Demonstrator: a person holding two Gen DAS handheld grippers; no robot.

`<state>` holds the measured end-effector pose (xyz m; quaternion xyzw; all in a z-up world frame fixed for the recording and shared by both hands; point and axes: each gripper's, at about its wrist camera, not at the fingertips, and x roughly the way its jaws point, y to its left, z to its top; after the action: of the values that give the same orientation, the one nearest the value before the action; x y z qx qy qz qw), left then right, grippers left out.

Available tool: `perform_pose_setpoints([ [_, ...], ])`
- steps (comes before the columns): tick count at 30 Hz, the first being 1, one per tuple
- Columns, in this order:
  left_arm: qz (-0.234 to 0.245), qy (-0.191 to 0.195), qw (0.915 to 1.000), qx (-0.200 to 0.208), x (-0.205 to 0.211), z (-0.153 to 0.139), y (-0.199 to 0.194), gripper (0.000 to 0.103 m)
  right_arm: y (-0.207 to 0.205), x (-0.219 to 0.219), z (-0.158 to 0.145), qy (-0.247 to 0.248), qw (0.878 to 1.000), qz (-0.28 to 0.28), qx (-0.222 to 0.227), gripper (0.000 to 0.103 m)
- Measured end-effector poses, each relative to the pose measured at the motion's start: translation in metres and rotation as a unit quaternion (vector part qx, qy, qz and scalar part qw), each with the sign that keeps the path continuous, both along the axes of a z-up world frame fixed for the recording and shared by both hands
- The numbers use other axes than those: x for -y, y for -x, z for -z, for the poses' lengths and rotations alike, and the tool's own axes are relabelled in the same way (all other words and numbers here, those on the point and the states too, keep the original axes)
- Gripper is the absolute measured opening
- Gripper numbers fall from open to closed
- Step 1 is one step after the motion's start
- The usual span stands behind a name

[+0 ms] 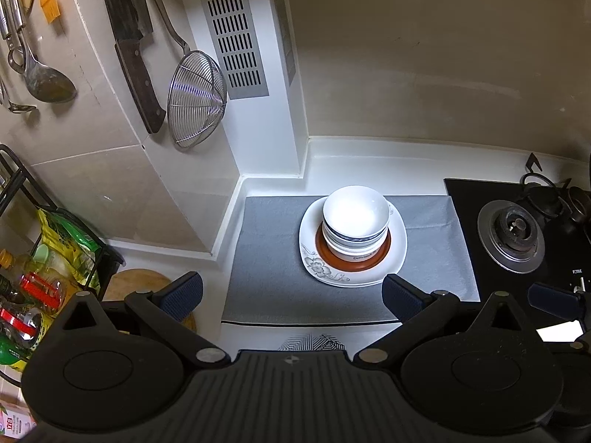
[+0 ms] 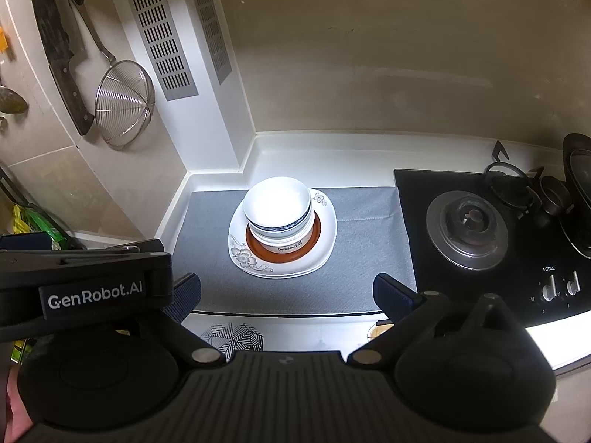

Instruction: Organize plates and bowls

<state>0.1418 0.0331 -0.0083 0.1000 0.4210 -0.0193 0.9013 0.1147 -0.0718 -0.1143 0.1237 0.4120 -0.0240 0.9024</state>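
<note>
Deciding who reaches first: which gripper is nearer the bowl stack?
Neither clearly. The left gripper sits slightly left of the bowl stack, the right gripper almost straight before it; both open, short of the plate.

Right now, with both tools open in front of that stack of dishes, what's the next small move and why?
Probably ease the right tool forward to the top white bowl. The bowls sit nested on a brown-rimmed plate atop the floral plate on the grey mat; both tools, including the left tool, are open, empty and short of it.
</note>
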Motion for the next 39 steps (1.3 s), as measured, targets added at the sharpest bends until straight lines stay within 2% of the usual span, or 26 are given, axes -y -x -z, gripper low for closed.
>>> perform_pose_setpoints([
  [39, 0.0, -0.01, 0.9999, -0.005, -0.0003, 0.0031, -0.0042, 0.103, -0.0045, -0.002, 0.0062, -0.011, 1.0, -0.002, -0.002, 0.101],
])
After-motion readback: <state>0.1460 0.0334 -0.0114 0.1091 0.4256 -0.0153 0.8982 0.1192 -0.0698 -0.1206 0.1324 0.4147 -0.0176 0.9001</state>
